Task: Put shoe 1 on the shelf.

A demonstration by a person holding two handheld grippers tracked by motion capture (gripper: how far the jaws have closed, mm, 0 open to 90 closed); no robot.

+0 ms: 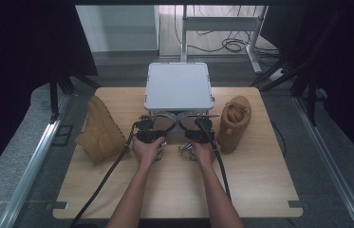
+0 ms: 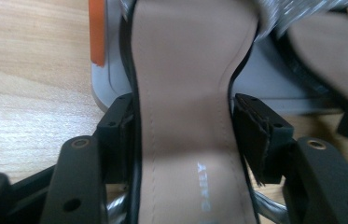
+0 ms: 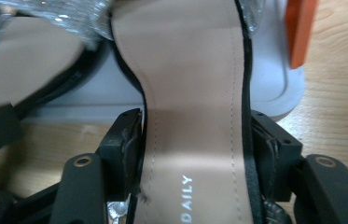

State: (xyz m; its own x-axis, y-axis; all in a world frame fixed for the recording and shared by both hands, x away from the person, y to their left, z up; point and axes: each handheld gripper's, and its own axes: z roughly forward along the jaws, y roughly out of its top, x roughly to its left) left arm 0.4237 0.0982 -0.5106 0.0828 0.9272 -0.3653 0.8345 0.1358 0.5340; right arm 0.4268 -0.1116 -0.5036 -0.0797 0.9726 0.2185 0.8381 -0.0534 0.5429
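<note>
Both forearms reach forward, side by side; left gripper (image 1: 152, 136) jaws flank left sandal (image 2: 183, 116), seemingly loose; right gripper (image 1: 198, 135) jaws clamp right sandal (image 3: 192, 107).

A light wooden tabletop (image 1: 260, 185) stands on grey carpeted floor (image 1: 4, 171), black curtains (image 1: 18, 42) closing both sides. Beyond its far edge, a white-framed desk (image 1: 222, 23) stands over loose cables (image 1: 234, 45) (coiled on a paler floor), beside a white wall panel (image 1: 117, 28).
</note>
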